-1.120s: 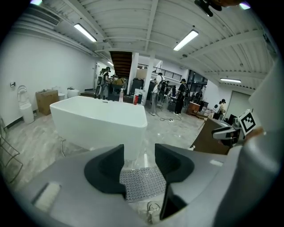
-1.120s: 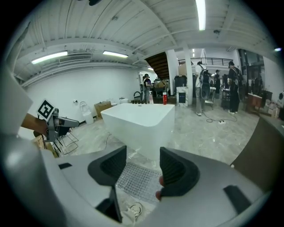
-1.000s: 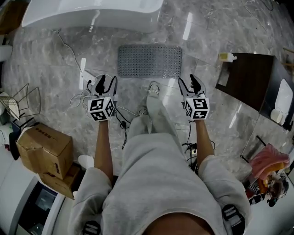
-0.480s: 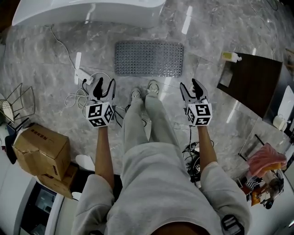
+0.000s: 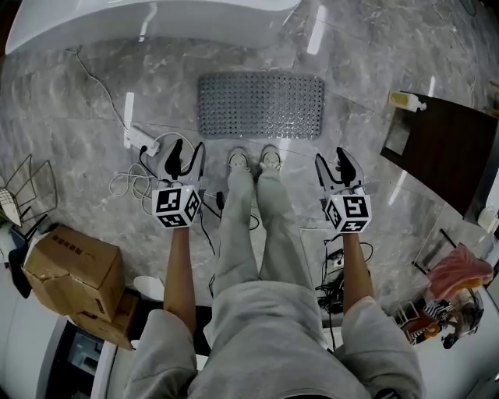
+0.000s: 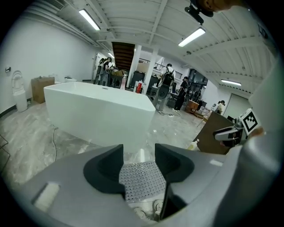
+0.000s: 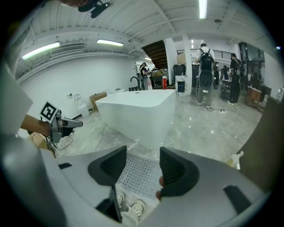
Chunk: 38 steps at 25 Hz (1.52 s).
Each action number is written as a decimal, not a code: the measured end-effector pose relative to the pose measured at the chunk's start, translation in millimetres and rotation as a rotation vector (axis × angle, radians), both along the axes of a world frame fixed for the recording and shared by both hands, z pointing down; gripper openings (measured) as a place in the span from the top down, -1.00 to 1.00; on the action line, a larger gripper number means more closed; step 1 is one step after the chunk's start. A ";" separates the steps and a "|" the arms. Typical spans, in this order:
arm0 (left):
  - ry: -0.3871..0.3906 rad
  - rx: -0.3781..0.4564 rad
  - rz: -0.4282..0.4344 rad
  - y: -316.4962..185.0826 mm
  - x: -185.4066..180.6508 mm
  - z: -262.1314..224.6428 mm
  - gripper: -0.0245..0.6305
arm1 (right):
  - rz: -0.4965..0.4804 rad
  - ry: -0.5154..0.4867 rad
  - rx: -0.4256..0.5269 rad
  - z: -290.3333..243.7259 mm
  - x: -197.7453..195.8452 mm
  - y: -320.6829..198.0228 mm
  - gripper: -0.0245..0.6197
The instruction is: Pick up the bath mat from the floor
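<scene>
Zero progress on the pick itself, going by the layout. The bath mat (image 5: pixel 260 106) is lying flat on the marble floor (image 5: pixel 78 101), just beside the white bathtub (image 5: pixel 148 19) and right in front of your shoes (image 5: pixel 251 160).

You're holding the left hand-held gripper (image 5: pixel 185 152) and the right hand-held gripper (image 5: pixel 334 162) out either side of your legs, both well apart from the mat. Both are sitting with jaws apart and gripping nothing; each gripper view is only showing the mat on the floor through the gap.

Everything's remaining: getting down to it, closing on an edge, lifting it clear.

Containers: the cardboard box (image 5: pixel 72 270) on your left is sitting with its flaps shut, so its contents aren't showing. The wire basket (image 5: pixel 19 187) beyond it is getting cropped by the frame edge, so I can't tell what's in it.
</scene>
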<state>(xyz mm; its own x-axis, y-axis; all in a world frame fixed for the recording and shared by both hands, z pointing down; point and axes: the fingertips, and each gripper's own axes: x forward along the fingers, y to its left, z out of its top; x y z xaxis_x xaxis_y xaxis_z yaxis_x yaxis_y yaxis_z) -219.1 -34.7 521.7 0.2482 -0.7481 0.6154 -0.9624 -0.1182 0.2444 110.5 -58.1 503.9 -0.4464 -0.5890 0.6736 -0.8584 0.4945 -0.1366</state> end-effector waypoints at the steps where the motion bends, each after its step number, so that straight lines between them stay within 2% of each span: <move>1: 0.000 -0.005 0.007 0.3 -2.1 7.9 0.24 | 0.000 0.000 0.000 6.4 -3.4 -0.4 0.26; 6: -0.005 -0.032 0.036 5.5 -10.5 49.3 0.24 | 0.001 0.005 -0.007 41.8 -11.3 -0.1 0.26; 16: -0.021 -0.063 0.033 21.3 -22.0 129.9 0.24 | -0.045 0.024 -0.043 122.5 -12.7 16.4 0.26; 31: -0.023 -0.070 0.039 23.6 -3.2 210.9 0.24 | -0.082 0.049 -0.060 205.8 6.5 21.5 0.26; 38: -0.027 -0.098 0.065 25.4 -5.4 265.3 0.15 | -0.109 0.057 -0.067 240.6 3.5 22.3 0.26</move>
